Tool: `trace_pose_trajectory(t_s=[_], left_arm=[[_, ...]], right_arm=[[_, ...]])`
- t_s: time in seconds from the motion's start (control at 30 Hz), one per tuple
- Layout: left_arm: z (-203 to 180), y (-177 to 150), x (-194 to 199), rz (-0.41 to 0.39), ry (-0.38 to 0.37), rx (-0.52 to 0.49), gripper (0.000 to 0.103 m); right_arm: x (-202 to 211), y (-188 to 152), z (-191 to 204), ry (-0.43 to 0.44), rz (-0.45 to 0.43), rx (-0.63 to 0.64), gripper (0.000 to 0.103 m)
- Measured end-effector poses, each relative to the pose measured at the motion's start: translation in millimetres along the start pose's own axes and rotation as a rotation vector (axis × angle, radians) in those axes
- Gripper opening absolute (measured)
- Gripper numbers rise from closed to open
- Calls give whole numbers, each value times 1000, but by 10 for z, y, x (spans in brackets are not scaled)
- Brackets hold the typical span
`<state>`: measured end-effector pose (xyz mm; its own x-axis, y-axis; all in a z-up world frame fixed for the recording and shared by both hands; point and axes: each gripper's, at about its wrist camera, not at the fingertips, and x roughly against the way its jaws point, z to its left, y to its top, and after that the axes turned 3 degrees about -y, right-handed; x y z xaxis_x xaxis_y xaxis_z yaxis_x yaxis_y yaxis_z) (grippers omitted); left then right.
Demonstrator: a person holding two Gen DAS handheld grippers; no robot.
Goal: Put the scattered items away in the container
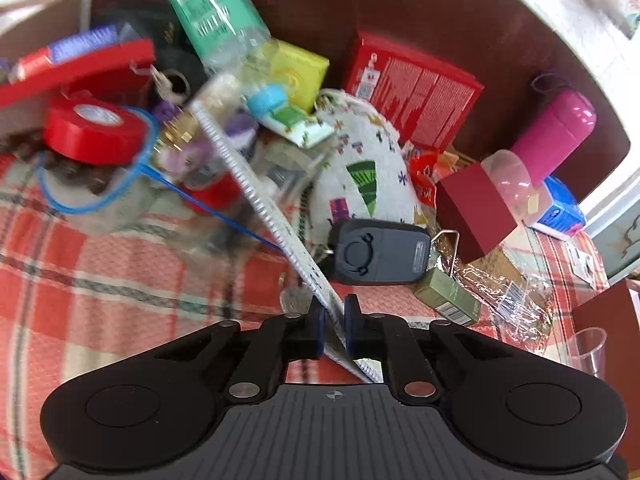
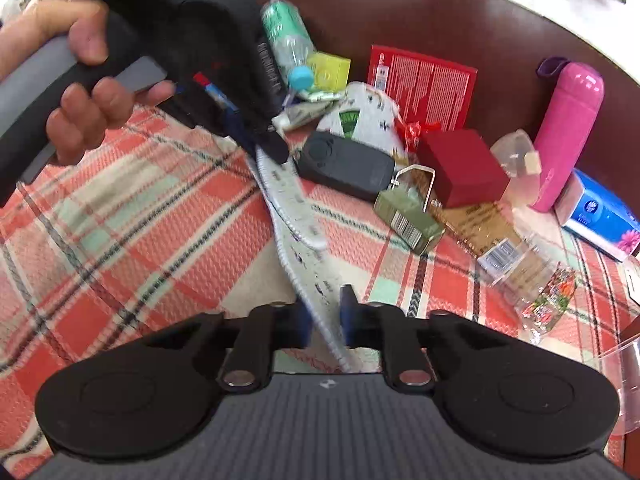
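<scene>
Two grippers are clamping one white strip: the left gripper [image 1: 334,320] is pinching its near end between blue pads, and the right gripper [image 2: 326,312] is pinching the strip [image 2: 298,216] at the other end, jaws nearly together on it. Strip is running edge-on up the left view [image 1: 256,192], and bending between both tools in the right view.

Beyond the jaws, on the plaid cloth [image 1: 100,280], one of each is lying: black remote [image 1: 380,250], olive box [image 1: 448,298], dark red box [image 1: 476,216], white patterned pouch [image 1: 356,172], flat red box [image 1: 416,92], yellow box [image 1: 298,72], green-labelled bottle [image 1: 218,16] with a blue cap [image 1: 266,98], pink flask [image 1: 552,132], blue tissue pack [image 1: 560,208], crinkled clear wrapper [image 1: 508,292].

Left view only is showing a heap at far left: one red tape roll [image 1: 90,128], one red lid [image 1: 76,68], a blue loop [image 1: 96,200], all blurring. Whether that heap is sitting in a container I cannot tell.

Right view only is showing one hand [image 2: 80,92] gripping the left tool's handle, and the left gripper [image 2: 276,148] seen from outside, biting the strip just beside the remote [image 2: 346,166]. Flask [image 2: 568,132] and tissue pack [image 2: 604,216] are lying well apart from the strip.
</scene>
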<state>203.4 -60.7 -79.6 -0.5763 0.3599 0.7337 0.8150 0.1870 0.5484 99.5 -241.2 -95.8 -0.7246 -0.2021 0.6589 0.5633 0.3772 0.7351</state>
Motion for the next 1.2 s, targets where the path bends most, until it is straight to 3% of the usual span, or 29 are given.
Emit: trace_pose_trajectory(t_s=[0.27, 0.5, 0.67, 0.87, 1.07, 1.2], left_arm=[[165, -128, 762, -102, 15, -56, 2], [541, -35, 1580, -214, 41, -50, 2], [934, 276, 2110, -291, 53, -17, 2], [1517, 817, 2626, -397, 128, 26, 2], [2255, 1313, 2734, -421, 173, 115, 2], [2699, 1536, 2599, -420, 200, 169, 3]], right_arm=[[254, 159, 217, 184, -48, -39, 8], [429, 630, 699, 271, -137, 43, 8], [428, 1181, 1144, 294, -226, 125, 8], [195, 1966, 1721, 331, -302, 204, 8], [-291, 2609, 2208, 365, -320, 253, 9], [-653, 2831, 2491, 366, -315, 289, 9]])
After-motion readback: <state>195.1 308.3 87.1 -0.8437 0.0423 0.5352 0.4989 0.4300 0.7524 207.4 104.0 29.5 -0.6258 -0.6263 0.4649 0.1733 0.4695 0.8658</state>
